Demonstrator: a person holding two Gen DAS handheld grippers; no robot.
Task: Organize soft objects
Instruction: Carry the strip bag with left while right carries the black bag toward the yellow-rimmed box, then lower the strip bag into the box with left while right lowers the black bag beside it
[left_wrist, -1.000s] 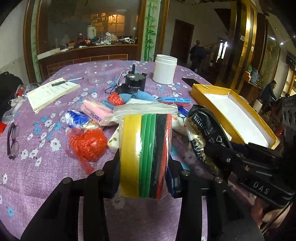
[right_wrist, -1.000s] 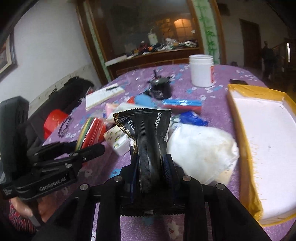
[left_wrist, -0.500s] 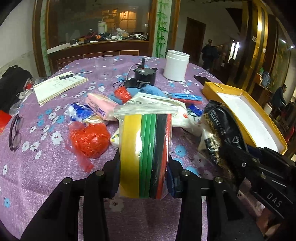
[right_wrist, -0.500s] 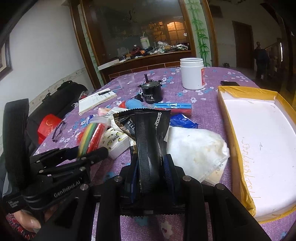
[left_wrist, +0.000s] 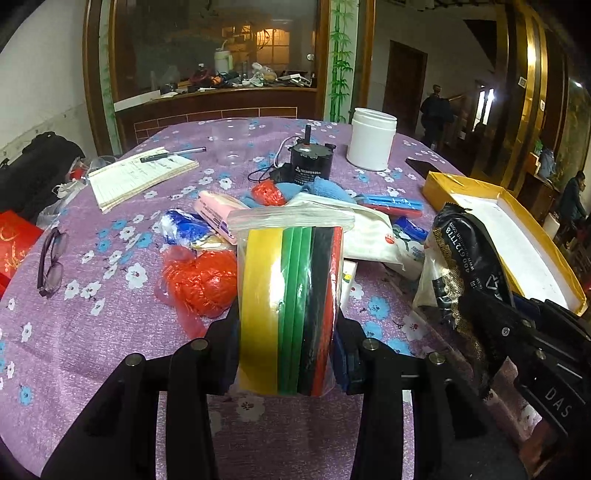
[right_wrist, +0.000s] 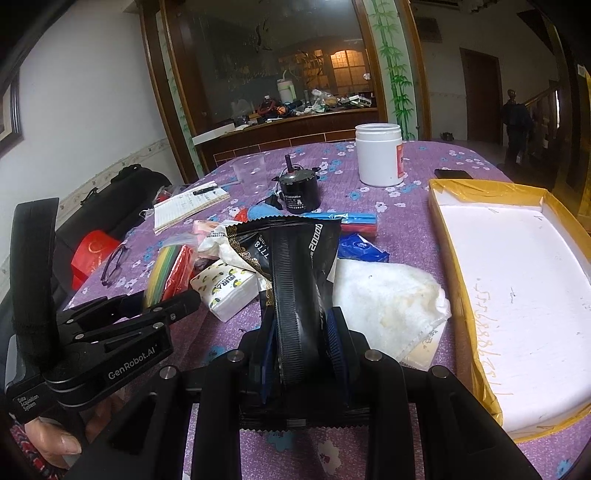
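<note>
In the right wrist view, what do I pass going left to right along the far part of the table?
Notepad → clear plastic cup → small black motor → white jar → black phone.

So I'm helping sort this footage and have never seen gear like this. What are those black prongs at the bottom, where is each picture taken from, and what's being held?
There is no robot here. A person holds a two-finger gripper in each hand, and a wide-angle camera on each gripper looks forward along its fingers; the black prongs are those fingers.

In the left camera's picture, the left gripper is shut on a clear zip bag of coloured bands. In the right camera's picture, the right gripper is shut on a black packet.

Both look over a table with a purple flowered cloth. On it lie a red plastic bag, a white cloth, a tissue pack, a notepad, glasses, a white jar and a shallow yellow box.
</note>
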